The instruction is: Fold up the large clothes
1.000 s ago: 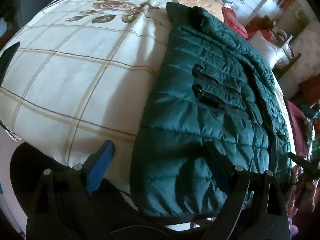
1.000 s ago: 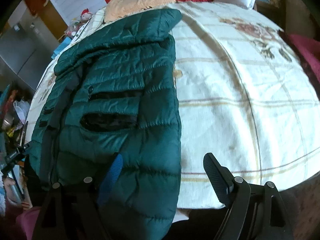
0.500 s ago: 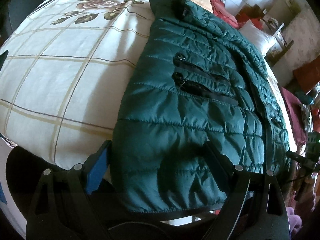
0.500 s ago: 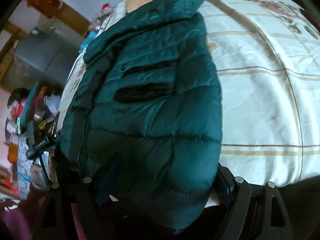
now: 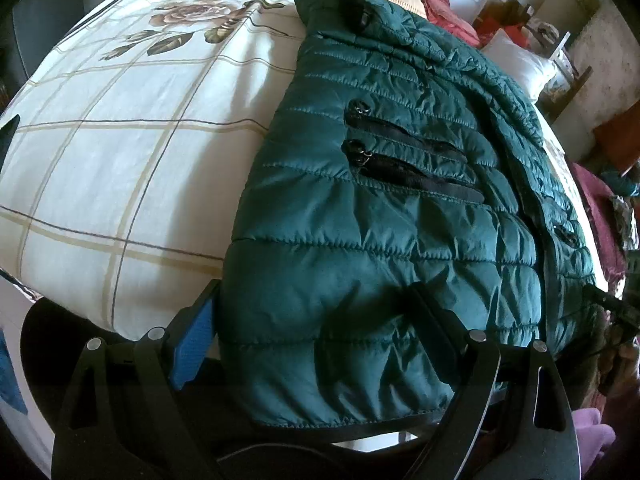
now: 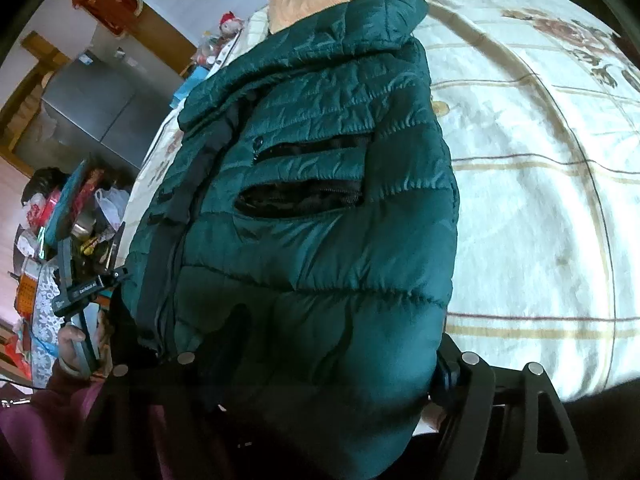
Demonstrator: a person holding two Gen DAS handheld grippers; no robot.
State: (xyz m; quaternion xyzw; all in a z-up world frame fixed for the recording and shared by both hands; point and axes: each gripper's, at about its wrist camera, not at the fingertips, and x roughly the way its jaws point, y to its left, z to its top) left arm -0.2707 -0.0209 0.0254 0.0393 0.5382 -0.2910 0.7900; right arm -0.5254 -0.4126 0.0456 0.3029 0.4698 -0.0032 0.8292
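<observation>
A dark green quilted puffer jacket [image 5: 380, 208] lies lengthwise on a bed, hem toward me, collar at the far end; it also fills the right wrist view [image 6: 320, 208]. My left gripper [image 5: 316, 320] is open, its fingers straddling the jacket's hem corner, the blue pad [image 5: 194, 336] at the jacket's left edge. My right gripper [image 6: 332, 344] is open around the other hem corner; the fabric hides most of both fingers. The other gripper and hand [image 6: 80, 300] show at the left of the right wrist view.
The bed has a cream checked sheet with rose prints [image 5: 120, 128]. Pillows and folded blankets [image 5: 516, 60] lie at the head. A cluttered table [image 6: 48, 232] and a grey cabinet [image 6: 92, 108] stand beside the bed.
Both grippers have moved sideways onto the jacket's hem, so each now straddles a hem corner instead of standing beside it. The jacket has not moved.
</observation>
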